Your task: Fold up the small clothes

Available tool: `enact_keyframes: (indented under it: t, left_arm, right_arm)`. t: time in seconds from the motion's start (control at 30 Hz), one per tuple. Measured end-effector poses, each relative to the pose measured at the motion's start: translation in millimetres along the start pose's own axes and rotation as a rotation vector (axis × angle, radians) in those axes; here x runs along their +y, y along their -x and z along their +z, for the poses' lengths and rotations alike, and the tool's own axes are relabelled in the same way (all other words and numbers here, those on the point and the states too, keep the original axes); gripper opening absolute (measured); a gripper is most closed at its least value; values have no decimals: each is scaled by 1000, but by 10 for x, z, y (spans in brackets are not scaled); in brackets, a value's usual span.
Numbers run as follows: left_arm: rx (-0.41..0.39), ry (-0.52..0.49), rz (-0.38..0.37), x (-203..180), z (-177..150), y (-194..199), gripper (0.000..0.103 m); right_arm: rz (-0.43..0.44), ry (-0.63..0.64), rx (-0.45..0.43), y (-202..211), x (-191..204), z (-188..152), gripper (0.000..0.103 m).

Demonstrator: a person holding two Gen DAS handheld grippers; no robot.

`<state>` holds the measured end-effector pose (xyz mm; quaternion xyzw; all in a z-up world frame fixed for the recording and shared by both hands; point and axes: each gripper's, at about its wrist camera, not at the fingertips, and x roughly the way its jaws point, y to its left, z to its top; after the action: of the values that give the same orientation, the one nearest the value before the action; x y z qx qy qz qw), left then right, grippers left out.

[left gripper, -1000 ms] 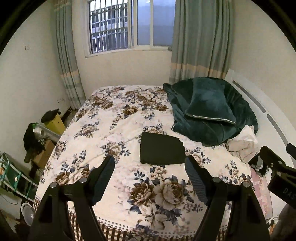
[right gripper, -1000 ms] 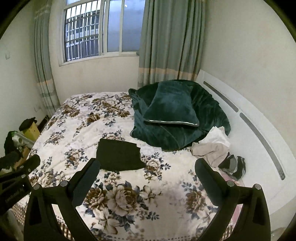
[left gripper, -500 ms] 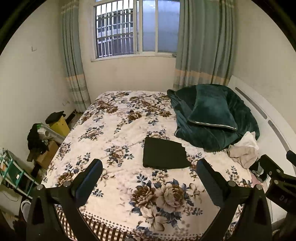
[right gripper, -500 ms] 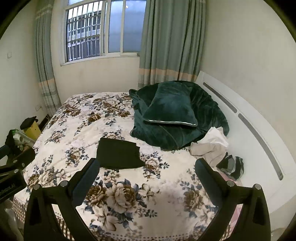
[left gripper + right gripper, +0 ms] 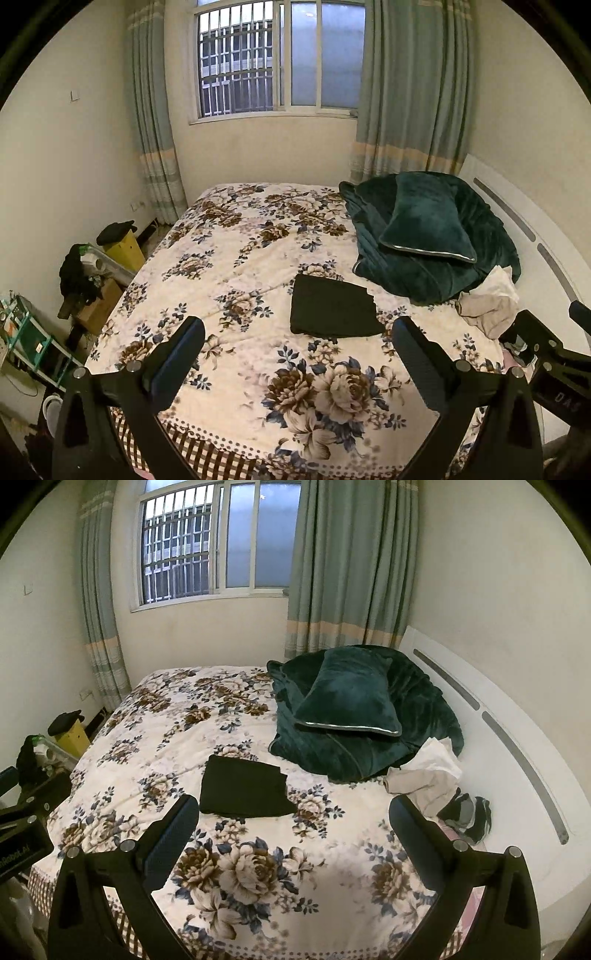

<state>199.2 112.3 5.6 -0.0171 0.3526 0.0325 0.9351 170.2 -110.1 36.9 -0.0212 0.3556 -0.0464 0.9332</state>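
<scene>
A dark folded garment [image 5: 332, 308] [image 5: 242, 788] lies flat as a neat rectangle in the middle of the floral bedspread [image 5: 236, 266] [image 5: 155, 738]. My left gripper [image 5: 297, 334] hovers over the near part of the bed, open wide with nothing between its fingers. My right gripper [image 5: 291, 812] hangs beside it, also open and empty. A crumpled beige and white garment [image 5: 487, 302] [image 5: 424, 775] and a dark striped piece [image 5: 465, 816] lie unfolded at the right, near the headboard.
A dark green blanket with a pillow [image 5: 428, 225] [image 5: 347, 698] on top is heaped at the back right of the bed. A white headboard [image 5: 498, 720] runs along the right. On the floor at the left stand a yellow bin [image 5: 123, 247] and cluttered boxes.
My left gripper's fingers spread from half open to wide open, and the view drew back and up a little from the bed. The right gripper and the folded garment stayed put.
</scene>
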Motion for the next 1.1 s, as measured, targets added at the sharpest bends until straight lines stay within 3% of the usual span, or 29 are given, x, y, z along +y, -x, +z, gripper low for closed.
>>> enact_keyframes:
  t: [1.1]
  left_arm:
    - [-4, -7, -10, -62, 6, 35, 103]
  right_arm:
    - [28, -8, 6, 63, 24, -66, 103]
